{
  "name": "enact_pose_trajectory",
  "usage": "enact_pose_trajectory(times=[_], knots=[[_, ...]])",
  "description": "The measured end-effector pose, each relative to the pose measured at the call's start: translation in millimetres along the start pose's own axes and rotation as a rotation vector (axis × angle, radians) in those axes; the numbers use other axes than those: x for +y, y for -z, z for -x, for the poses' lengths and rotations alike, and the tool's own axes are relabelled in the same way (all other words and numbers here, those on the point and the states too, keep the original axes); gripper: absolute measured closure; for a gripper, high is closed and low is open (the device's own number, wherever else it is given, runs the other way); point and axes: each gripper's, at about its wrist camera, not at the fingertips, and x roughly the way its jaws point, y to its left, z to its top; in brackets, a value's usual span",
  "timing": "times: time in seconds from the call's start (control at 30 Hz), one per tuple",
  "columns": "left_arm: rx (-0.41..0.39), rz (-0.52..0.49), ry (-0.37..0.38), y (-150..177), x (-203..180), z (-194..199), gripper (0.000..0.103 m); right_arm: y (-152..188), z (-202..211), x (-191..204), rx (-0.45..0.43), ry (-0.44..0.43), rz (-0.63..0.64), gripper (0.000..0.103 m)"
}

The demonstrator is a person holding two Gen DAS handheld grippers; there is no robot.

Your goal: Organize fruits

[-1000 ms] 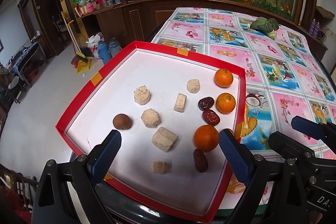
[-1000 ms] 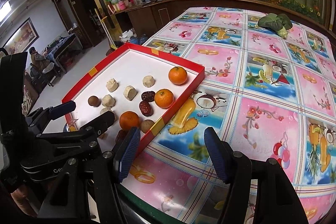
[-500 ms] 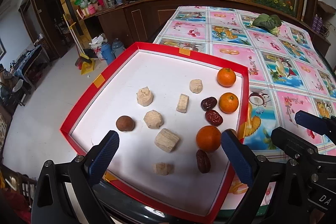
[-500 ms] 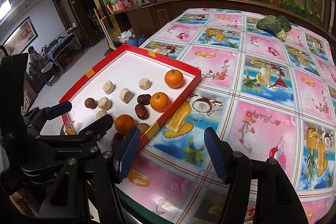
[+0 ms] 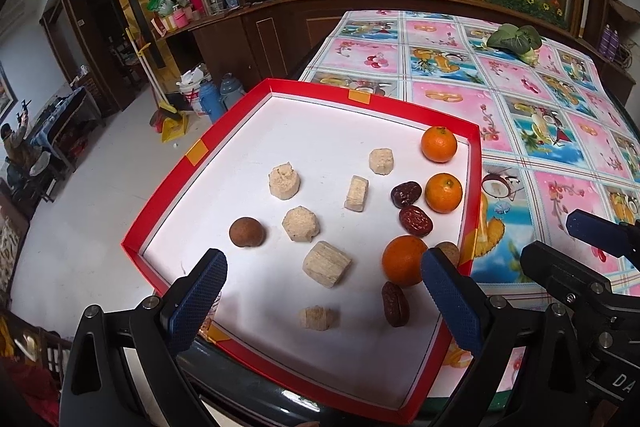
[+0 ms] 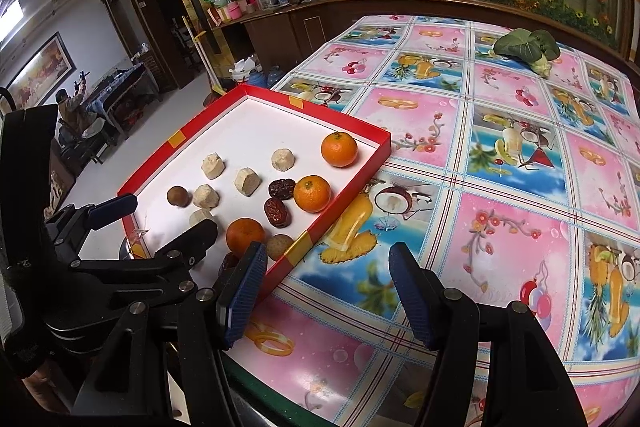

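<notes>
Red tray [image 5: 474, 187], white floor, sits on the near left part of the table [image 5: 532, 99], one corner overhanging the edge. Left to right on the floor: brown round fruit [image 5: 246, 232]; six pale chunks, the central one [image 5: 356, 193] with its long axis running near-to-far; three dates, the nearest date [image 5: 395, 303] also lengthwise near-to-far; three oranges along the right wall, nearest orange [image 5: 404, 260] just beside a tan round fruit [image 5: 449, 252].

Left gripper [image 5: 324, 299] hovers over the tray's near part, jaws wide apart, empty; nearest date and orange lie just inside its right finger.

Right gripper [image 6: 328, 291] hovers over the tablecloth, spread open, empty; tray lies to its left.
</notes>
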Motion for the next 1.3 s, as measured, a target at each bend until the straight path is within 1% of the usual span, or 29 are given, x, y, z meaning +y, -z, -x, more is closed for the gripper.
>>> enact_pose_trajectory(times=[0.87, 1.3], knots=[[0.016, 0.006, 0.002, -0.2, 14.9, -10.1, 0.004, 0.4, -10.4, 10.9, 0.025, 0.008, 0.017, 0.038], [0.000, 0.003, -0.008, 1.3, 20.4, -4.6, 0.004, -2.5, -8.8, 14.4, 0.018, 0.006, 0.024, 0.038]])
